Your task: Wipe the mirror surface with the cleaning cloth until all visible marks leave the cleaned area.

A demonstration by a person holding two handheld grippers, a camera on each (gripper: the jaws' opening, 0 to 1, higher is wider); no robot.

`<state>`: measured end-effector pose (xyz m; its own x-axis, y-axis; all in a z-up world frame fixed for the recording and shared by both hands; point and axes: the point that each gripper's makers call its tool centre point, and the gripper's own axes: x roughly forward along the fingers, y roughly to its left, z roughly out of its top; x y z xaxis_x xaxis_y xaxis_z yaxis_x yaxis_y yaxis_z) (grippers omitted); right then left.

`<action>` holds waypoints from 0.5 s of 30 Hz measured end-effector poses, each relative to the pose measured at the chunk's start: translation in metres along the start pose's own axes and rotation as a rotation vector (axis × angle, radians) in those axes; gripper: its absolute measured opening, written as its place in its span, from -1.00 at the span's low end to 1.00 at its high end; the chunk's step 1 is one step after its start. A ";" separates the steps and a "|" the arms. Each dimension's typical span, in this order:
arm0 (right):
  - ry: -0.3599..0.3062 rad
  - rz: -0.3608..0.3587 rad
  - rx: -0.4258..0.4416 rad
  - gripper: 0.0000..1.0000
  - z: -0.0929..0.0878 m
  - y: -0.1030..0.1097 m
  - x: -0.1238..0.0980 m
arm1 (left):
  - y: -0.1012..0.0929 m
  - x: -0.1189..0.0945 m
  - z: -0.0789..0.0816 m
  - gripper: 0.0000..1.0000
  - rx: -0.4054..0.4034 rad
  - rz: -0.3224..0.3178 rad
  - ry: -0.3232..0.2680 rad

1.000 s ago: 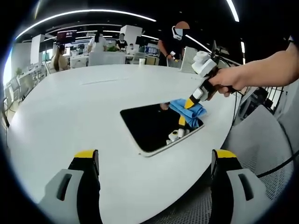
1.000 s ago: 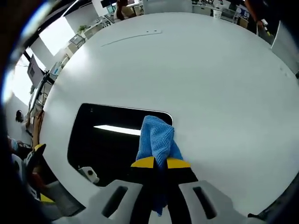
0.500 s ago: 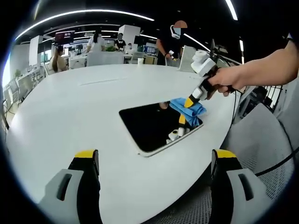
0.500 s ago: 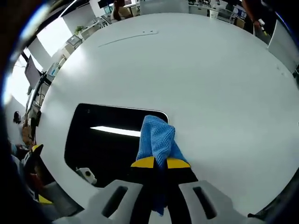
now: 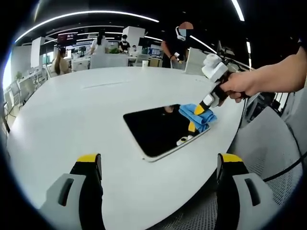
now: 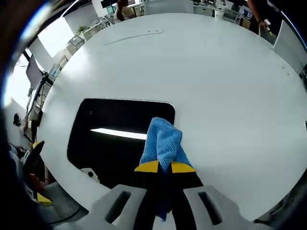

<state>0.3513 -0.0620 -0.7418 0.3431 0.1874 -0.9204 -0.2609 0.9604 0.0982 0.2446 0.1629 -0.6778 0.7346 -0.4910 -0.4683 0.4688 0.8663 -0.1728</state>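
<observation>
A dark rectangular mirror (image 5: 158, 128) (image 6: 112, 139) lies flat on the round white table (image 5: 72, 115) (image 6: 201, 67). My right gripper (image 6: 163, 167) (image 5: 203, 104) is shut on a blue cleaning cloth (image 6: 163, 143) (image 5: 197, 114), which rests on the mirror's edge nearest that gripper. A hand (image 5: 240, 85) holds that gripper. My left gripper (image 5: 158, 165) stands open at the table's near edge, short of the mirror, with nothing between its fingers (image 5: 88, 167). The mirror reflects a ceiling light as a bright streak (image 6: 117, 133).
Office desks and several people (image 5: 178, 43) stand beyond the table's far edge. A grey mesh chair (image 5: 268, 158) sits to the right of the table. A faint line (image 6: 134, 36) marks the far tabletop.
My right gripper and the cloth have slid a little toward the mirror's right edge. The left gripper has stayed put.
</observation>
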 end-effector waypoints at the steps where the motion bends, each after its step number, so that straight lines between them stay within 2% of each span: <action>1: -0.001 -0.001 0.000 -0.99 -0.001 0.001 -0.001 | 0.000 0.000 0.000 0.98 0.001 -0.001 -0.002; 15: 0.014 0.007 0.018 -0.98 -0.022 0.003 -0.007 | 0.004 -0.003 0.006 0.98 -0.027 0.024 -0.038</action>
<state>0.3283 -0.0651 -0.7431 0.3287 0.1912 -0.9249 -0.2470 0.9626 0.1112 0.2471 0.1669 -0.6721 0.7638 -0.4732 -0.4390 0.4381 0.8795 -0.1858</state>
